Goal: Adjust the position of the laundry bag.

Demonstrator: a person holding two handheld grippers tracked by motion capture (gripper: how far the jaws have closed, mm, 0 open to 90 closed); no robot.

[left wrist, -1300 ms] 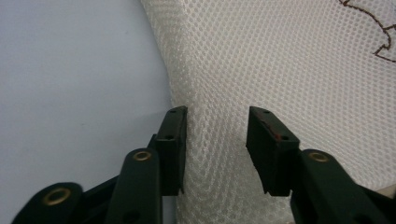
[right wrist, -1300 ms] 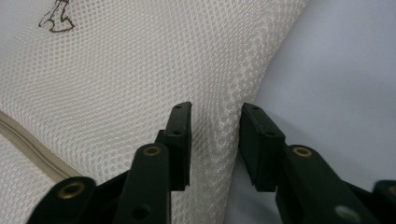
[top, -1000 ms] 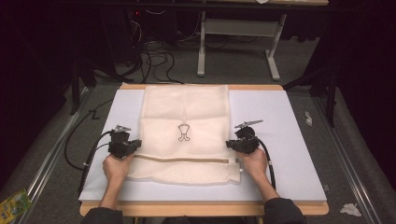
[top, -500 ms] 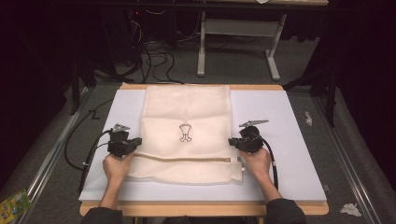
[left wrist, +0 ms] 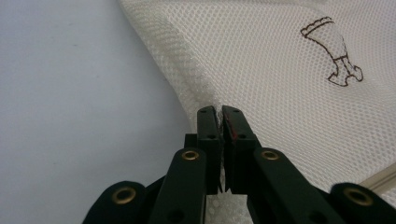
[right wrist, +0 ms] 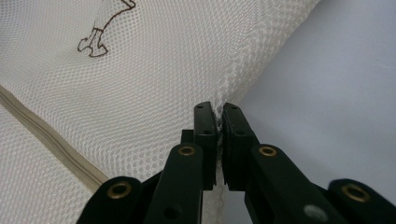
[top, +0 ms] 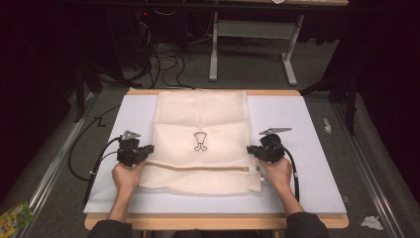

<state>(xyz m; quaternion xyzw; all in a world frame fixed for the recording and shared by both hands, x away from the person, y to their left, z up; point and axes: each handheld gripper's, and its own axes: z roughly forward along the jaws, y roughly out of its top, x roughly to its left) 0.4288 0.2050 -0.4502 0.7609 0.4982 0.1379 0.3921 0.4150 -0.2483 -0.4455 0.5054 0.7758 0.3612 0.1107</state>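
Observation:
A cream mesh laundry bag [top: 200, 124] lies flat on the white table mat [top: 307, 188], with a small brown printed emblem [top: 200, 141] at its middle and a zipper band [top: 198, 167] across its near part. My left gripper [top: 148, 148] is shut on the bag's left edge [left wrist: 205, 100]. At the opposite side my right gripper [top: 251, 149] is shut on the bag's right edge [right wrist: 224, 93]. Mesh is pinched between both pairs of jaws. The emblem [left wrist: 334, 56] also shows in the left gripper view, and the zipper band [right wrist: 51, 144] in the right gripper view.
The mat sits on a wooden table [top: 198, 220]. Cables [top: 163, 59] and a metal table frame [top: 252, 34] stand on the floor beyond. Crumpled paper bits [top: 371, 222] lie at the right on the floor, a green packet [top: 15, 217] at the left.
Both grippers have lifted slightly and drawn the bag's side edges outward; the right one moved a little to the right. The bag's fold sits flatter.

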